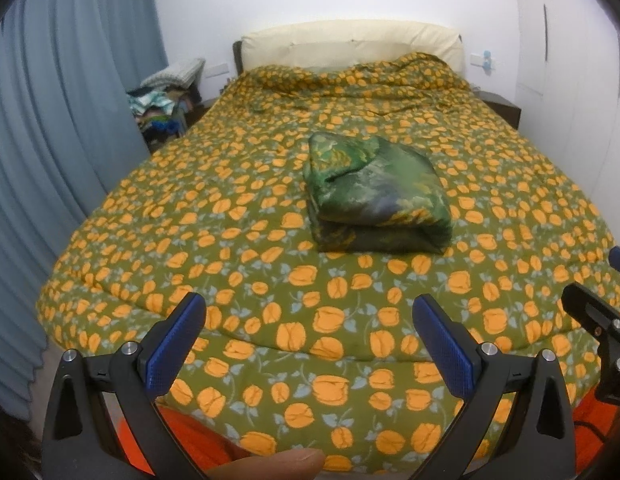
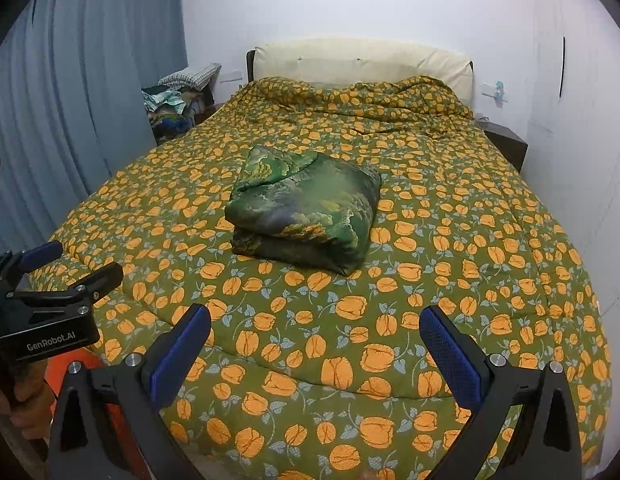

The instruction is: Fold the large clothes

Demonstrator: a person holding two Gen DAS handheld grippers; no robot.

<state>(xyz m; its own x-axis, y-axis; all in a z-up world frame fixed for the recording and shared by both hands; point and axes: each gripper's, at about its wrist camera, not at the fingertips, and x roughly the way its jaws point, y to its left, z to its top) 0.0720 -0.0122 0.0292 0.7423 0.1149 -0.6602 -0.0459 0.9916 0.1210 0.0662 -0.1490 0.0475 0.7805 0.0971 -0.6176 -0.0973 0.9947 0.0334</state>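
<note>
1. The green patterned garment (image 1: 374, 196) lies folded into a thick, squarish bundle on the bed, a little right of centre in the left wrist view and just left of centre in the right wrist view (image 2: 306, 220).
2. Its layers are stacked, with the rounded fold edge facing the foot of the bed; nothing touches it.
3. Under it spreads the olive quilt (image 1: 238, 208) printed with orange flowers, covering the whole bed and bunched in wrinkles near the cream headboard (image 1: 350, 44) at the top of the frame.
4. The left tongs (image 1: 310, 316) stand wide apart at the bottom of their own frame, over the foot of the quilt, gripping nothing; they sit well apart from the bundle.
5. The right tongs (image 2: 315, 328) are likewise spread wide and empty, low in their frame, also well short of the garment.
6. A fingertip (image 1: 270, 464) shows at the bottom edge of the left wrist view.
7. Blue-grey curtains (image 1: 62, 128) fill the left side of the frame, with a heap of mixed clothes (image 1: 166, 96) beside the bed at upper left.
8. A dark nightstand (image 2: 506, 144) sits against the white wall at upper right.
</note>
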